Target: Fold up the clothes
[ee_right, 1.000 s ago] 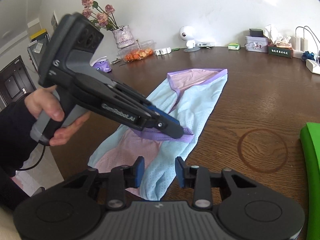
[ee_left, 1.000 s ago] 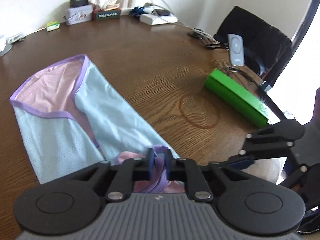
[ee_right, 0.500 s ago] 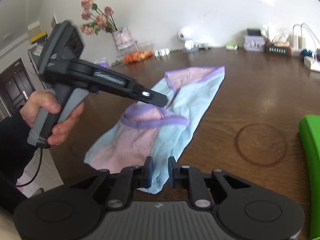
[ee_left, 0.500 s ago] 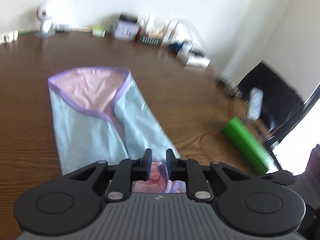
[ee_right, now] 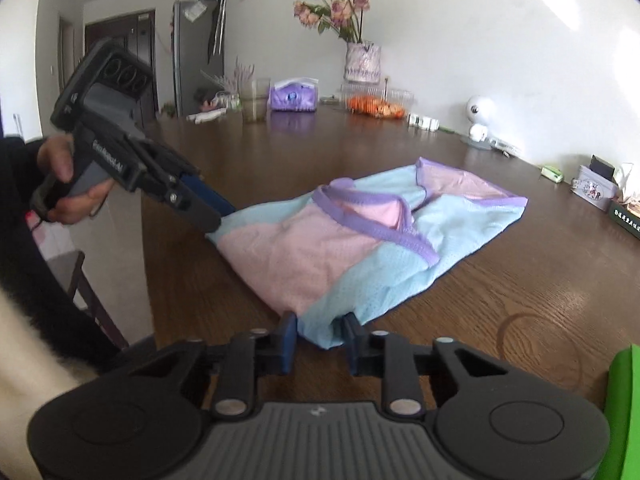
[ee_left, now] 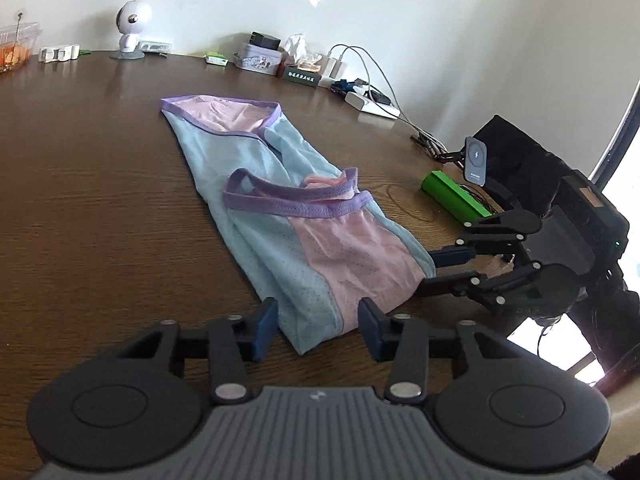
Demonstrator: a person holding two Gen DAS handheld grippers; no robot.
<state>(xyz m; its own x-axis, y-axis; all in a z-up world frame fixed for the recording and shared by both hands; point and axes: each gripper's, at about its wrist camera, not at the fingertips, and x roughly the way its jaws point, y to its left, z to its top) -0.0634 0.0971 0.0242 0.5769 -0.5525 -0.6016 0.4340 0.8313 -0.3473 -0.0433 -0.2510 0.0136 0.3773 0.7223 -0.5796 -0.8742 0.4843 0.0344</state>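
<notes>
The light-blue and pink mesh garment with purple trim (ee_left: 288, 216) lies on the dark brown wooden table (ee_left: 100, 200), running from the near edge toward twelve o'clock in the left wrist view. One fold looks done: the near end is doubled over, its purple band lying across the middle. The far half, up at eleven o'clock, lies single and flat, so I'd say at least one more fold remains.

Left gripper (ee_left: 318, 322): fingers spread, the garment's near corner between them but not pinched. Its jaws have just been opening, letting the cloth go.

Right gripper (ee_right: 320, 336), at the garment's six o'clock in its own view: fingers narrowed around the blue corner, having just been closing; whether the pads press the cloth, I can't tell.
</notes>
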